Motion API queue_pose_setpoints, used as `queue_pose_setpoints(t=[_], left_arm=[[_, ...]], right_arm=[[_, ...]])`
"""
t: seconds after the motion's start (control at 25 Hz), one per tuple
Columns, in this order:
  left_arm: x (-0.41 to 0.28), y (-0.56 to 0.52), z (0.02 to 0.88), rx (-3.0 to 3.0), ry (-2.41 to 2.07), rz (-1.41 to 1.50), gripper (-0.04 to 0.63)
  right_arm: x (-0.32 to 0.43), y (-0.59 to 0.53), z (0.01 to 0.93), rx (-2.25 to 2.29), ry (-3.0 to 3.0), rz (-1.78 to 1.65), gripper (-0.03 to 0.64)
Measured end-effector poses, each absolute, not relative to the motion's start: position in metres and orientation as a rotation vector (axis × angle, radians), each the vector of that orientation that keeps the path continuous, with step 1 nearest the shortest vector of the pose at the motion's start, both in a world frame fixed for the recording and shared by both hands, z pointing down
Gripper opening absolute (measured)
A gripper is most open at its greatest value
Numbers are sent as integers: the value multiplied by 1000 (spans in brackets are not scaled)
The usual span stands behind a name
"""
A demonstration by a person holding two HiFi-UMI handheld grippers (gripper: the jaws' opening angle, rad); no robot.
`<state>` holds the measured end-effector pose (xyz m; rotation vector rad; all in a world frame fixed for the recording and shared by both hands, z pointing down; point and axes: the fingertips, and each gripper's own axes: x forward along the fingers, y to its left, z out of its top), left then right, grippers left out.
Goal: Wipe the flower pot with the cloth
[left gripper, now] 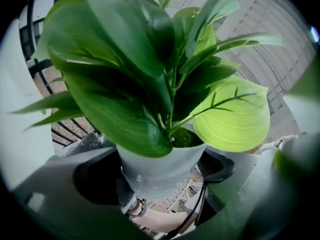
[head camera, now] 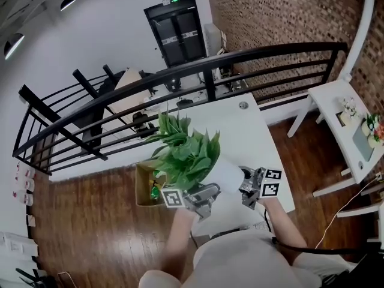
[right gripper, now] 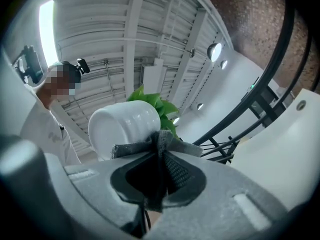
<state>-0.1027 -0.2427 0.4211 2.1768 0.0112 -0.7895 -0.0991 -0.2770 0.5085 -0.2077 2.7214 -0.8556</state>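
Status: the pot (left gripper: pixel 160 171) is off the surface (head camera: pixel 252 125), held in the air and tilted, with its leaves (left gripper: pixel 130 84) leaning away from the person.

Left tongs (head camera: pixel 204 194): half spread and pinching the pot, one jaw on each side of its wall below the rim.

Right tongs (head camera: pixel 247 185): pressed together on a bunched fold of cloth (right gripper: pixel 167 149). They are just beside the pot, on the side away from the left tongs.

In the right gripper view the cloth's loose edge lies over the pot's lower wall. It looks like contact, but I cannot confirm that it touches.

Progress (judgement): both grasps are made and the cloth has been brought to the pot, so wiping is at its start or just under way. Going round the wall, rim and base is left to do. No dirt or streak shows on the pot, so I cannot tell how much has been covered.

Materials:
- Pot: white, smooth, slightly glossy and round, tapering to the base, with shallow rings running round the wall. It probably slides easily under cloth.
- Pot mouth: filled with a green, mossy-looking layer.
- Leaves: broad, oval and waxy, with pale veins. One is lit yellow-green.
- Cloth: dark grey with a coarse weave, soft, crumpled into folds.
- Surface below the pot: white and flat.
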Motion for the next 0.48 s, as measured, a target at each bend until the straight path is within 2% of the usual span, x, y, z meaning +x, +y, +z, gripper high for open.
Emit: queue_pose_setpoints(t=[0.48], left_arm=[[-102,-265,429,2183,-103,-789,509]], right_arm=[[-108,-269,515,-271,2758,-869,12]])
